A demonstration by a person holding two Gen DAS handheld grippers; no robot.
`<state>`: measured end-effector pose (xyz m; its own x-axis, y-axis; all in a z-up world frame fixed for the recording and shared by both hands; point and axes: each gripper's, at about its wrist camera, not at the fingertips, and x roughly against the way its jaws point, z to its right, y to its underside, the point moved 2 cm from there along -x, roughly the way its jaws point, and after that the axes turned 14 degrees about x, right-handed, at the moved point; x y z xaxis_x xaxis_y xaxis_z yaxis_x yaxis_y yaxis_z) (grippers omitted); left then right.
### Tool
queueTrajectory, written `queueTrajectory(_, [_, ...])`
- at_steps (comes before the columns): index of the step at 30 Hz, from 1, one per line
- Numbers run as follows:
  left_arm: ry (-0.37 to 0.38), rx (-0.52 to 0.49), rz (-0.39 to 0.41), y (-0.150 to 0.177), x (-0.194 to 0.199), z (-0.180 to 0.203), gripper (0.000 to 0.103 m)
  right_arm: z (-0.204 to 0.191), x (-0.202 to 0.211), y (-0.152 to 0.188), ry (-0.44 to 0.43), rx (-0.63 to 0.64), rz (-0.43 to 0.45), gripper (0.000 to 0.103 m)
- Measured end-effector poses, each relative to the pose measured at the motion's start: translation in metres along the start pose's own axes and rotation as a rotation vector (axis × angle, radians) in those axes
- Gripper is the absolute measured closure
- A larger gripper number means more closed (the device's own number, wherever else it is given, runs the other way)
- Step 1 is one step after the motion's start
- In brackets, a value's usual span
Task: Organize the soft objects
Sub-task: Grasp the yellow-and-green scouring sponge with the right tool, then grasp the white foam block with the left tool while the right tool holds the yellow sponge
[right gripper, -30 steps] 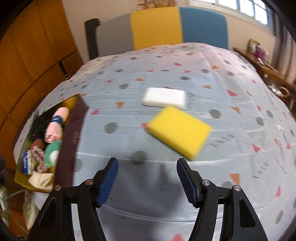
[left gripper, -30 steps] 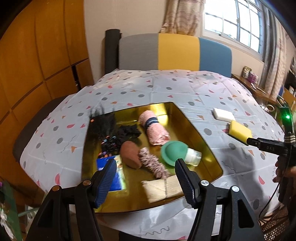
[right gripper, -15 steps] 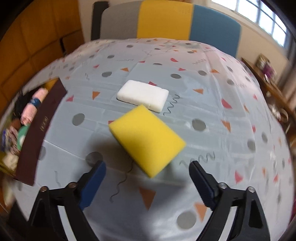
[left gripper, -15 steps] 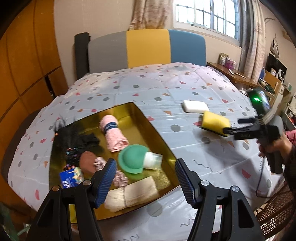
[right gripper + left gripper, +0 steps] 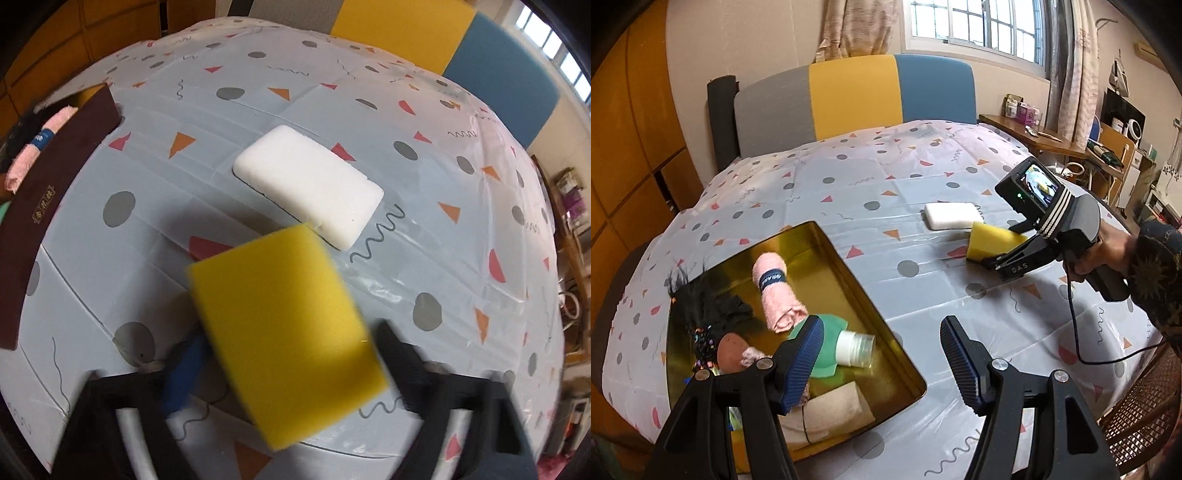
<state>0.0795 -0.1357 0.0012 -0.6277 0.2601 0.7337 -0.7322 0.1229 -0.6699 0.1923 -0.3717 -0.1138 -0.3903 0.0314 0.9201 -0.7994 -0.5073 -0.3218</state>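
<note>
Right between the two fingers of the right gripper (image 5: 288, 338): yellow sponge (image 5: 284, 332), big, blurry and close to the camera. One finger at its left edge, one at its right edge. Cannot tell if squeezing it or only sitting beside it. Far corner of the yellow one covering a bit of the white sponge (image 5: 310, 192) from this view. White one flat on the spotty tablecloth (image 5: 424, 206), just beyond.

From the left wrist camera, yellow sponge (image 5: 991, 242) on the right side of the table, just near of the white sponge (image 5: 949, 216). Right hand (image 5: 1108, 254) wrapped round the gripper handle.

Left gripper (image 5: 881, 325) up in the air over the near edge of the table, fingers wide apart, holding nothing.

Gold tray (image 5: 857, 288) on the left, well apart from both sponges. Inside it: pink rolled towel (image 5: 775, 291) with a dark band, green cup thing (image 5: 831, 343) with a white cap, black fuzzy stuff (image 5: 709, 310), brown round thing (image 5: 729, 345), folded tan cloth (image 5: 834, 410) at the near end.

Gray, yellow and blue board (image 5: 853, 96) at the far end.
</note>
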Motion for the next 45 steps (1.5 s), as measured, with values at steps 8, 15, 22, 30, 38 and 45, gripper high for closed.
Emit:
queueTrajectory(8, [0.009, -0.054, -0.017, -0.004, -0.012, 0.021, 0.036, -0.001, 0.030, 0.042, 0.074, -0.122, 0.034, 0.027])
queueTrajectory(15, [0.040, -0.087, -0.040, -0.008, -0.022, 0.043, 0.036, 0.002, 0.049, 0.083, 0.136, -0.212, 0.050, 0.027])
queueTrajectory(22, [0.067, -0.098, -0.098, -0.020, -0.042, 0.063, 0.036, 0.001, 0.037, 0.093, 0.139, -0.200, 0.033, 0.027])
queueTrajectory(30, [0.127, -0.019, -0.229, -0.049, -0.089, 0.081, 0.032, 0.004, 0.033, 0.097, 0.105, -0.222, 0.036, 0.026])
queueTrajectory(38, [0.175, 0.059, -0.359, -0.078, -0.161, 0.105, 0.019, 0.006, 0.031, 0.096, 0.085, -0.241, 0.031, 0.024])
queueTrajectory(45, [0.101, 0.050, -0.358, -0.096, -0.212, 0.119, 0.012, 0.007, 0.030, 0.095, 0.074, -0.241, 0.024, 0.023])
